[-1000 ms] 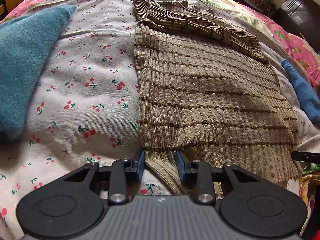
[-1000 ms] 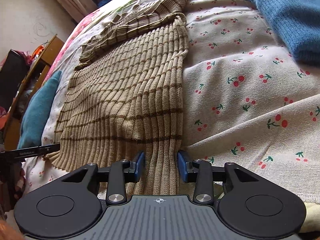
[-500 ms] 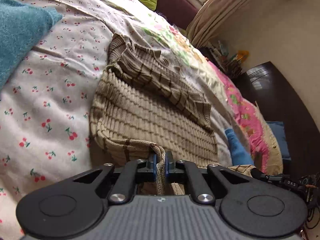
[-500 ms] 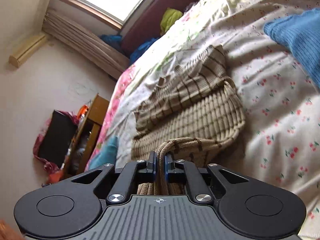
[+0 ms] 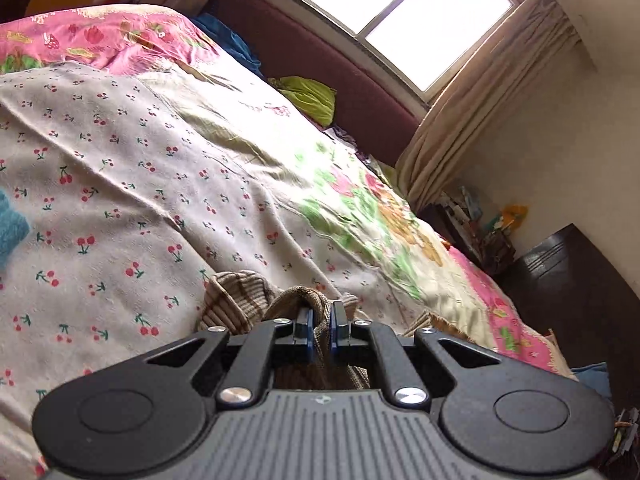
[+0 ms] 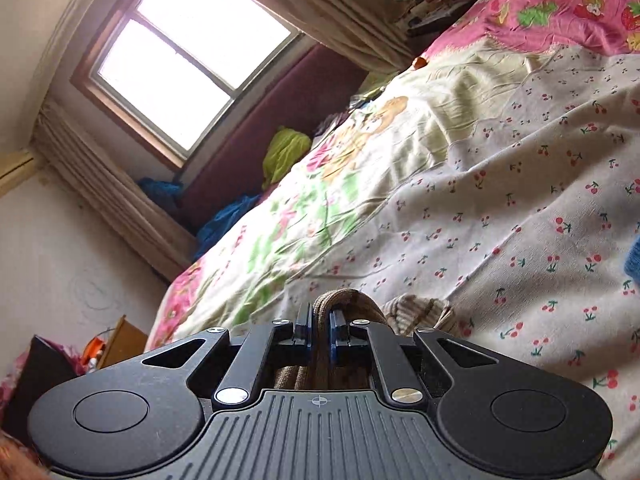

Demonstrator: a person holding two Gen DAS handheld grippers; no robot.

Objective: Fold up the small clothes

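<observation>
- A bedroom: a bed under a cherry-print sheet [image 5: 132, 184], with a bright window [image 5: 404, 16] and curtains beyond its far end.
- The left gripper [image 5: 320, 330] has its blue pads pressed together on a bunch of the tan ribbed sweater [image 5: 236, 300]; the cloth humps up right at the fingertips and runs back between the fingers towards the camera.
- The right gripper [image 6: 320, 328] pinches the same sweater [image 6: 416, 310] likewise, a loop of knit rising just ahead of its tips and more of it bunched to its right.
- Most of the garment lies below both claws, out of sight; only open sheet is ahead of them.
- Step in hand, as I judge it: the bottom hem, gripped at two corners, is being carried over towards the collar end for the crosswise fold.
- The next move calls for lowering both corners together, level with each other, onto the upper edge, then opening the pads without dragging the knit back.
</observation>
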